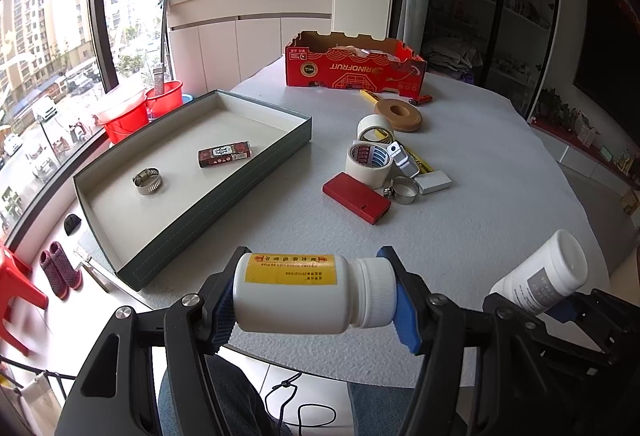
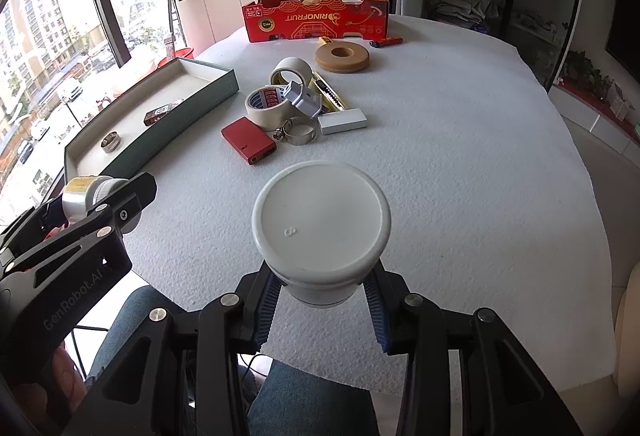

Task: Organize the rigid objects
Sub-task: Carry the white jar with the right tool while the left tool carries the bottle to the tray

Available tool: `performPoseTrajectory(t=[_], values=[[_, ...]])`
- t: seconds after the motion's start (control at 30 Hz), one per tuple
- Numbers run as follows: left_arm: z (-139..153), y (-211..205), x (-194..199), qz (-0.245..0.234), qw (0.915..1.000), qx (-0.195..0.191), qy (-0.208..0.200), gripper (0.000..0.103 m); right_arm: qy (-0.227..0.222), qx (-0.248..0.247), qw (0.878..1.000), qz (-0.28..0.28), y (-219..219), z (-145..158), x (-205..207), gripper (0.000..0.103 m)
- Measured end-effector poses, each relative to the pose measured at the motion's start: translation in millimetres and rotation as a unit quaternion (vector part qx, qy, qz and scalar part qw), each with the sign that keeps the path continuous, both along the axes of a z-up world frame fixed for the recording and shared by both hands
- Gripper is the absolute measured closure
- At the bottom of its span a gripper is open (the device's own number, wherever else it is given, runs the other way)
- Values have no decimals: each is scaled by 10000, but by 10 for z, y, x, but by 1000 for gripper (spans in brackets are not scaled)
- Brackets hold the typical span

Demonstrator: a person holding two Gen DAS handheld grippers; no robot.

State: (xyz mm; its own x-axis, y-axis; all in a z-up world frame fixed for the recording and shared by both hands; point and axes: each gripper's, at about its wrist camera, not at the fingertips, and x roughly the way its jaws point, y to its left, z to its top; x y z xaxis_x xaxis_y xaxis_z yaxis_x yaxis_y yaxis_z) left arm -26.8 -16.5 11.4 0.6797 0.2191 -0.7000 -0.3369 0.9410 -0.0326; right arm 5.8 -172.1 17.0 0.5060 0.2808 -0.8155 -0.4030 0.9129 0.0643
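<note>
My left gripper (image 1: 314,296) is shut end to end on a white pill bottle with a yellow label (image 1: 304,292), held sideways over the table's near edge. My right gripper (image 2: 322,296) is shut on a second white bottle (image 2: 322,220) whose flat end faces the camera; that bottle (image 1: 544,276) also shows at the right of the left wrist view. The green tray (image 1: 240,188) at the left holds a hose clamp (image 1: 147,181) and a small dark red pack (image 1: 225,154). In the right wrist view the left gripper (image 2: 100,204) and its bottle (image 2: 82,194) sit at the left.
A pile lies mid-table: a red flat box (image 1: 356,198), two tape rolls (image 1: 369,160), a second hose clamp (image 1: 403,190), a white block (image 1: 434,181), a brown disc (image 1: 398,114), a lighter (image 1: 420,100). A red cardboard box (image 1: 354,70) stands at the far edge. A person's jeans-clad legs (image 2: 312,396) show below.
</note>
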Motion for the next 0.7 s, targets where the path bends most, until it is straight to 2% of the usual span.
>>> performPoseTrajectory(t=[0.7], values=[[-26,212,-52,132,9995,-286,-77,36,-10,-257,9996,66,149,13,1,62]])
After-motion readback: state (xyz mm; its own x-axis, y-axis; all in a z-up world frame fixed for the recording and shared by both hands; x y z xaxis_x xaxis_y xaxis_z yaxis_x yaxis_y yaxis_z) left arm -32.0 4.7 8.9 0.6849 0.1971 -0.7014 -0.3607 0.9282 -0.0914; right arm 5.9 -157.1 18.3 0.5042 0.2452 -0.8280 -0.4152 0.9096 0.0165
